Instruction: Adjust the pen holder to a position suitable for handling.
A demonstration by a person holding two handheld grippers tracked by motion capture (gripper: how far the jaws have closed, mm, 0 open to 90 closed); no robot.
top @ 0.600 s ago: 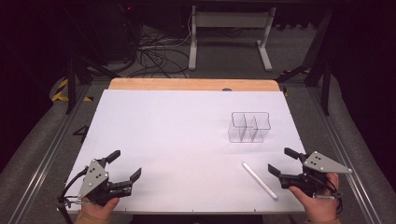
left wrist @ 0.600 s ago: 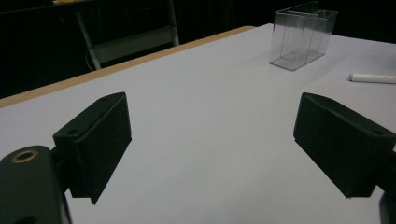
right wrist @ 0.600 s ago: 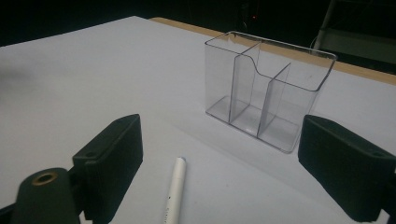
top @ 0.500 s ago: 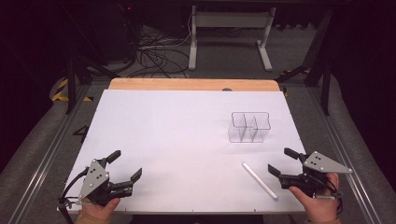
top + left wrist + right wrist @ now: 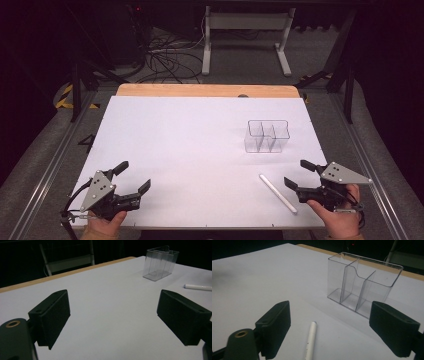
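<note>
White pen (image 5: 278, 193) lies on the table (image 5: 190, 145) just left of the wide-open right gripper (image 5: 301, 175), long axis along its reach; left gripper (image 5: 134, 176), also wide, sits well apart

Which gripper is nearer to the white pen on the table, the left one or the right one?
The right. The right gripper is open just beside the white pen, which lies between its jaws in the right gripper view. The left gripper is open far across the table.

Black tool (image 5: 134, 177) jaws, grey plates
</note>
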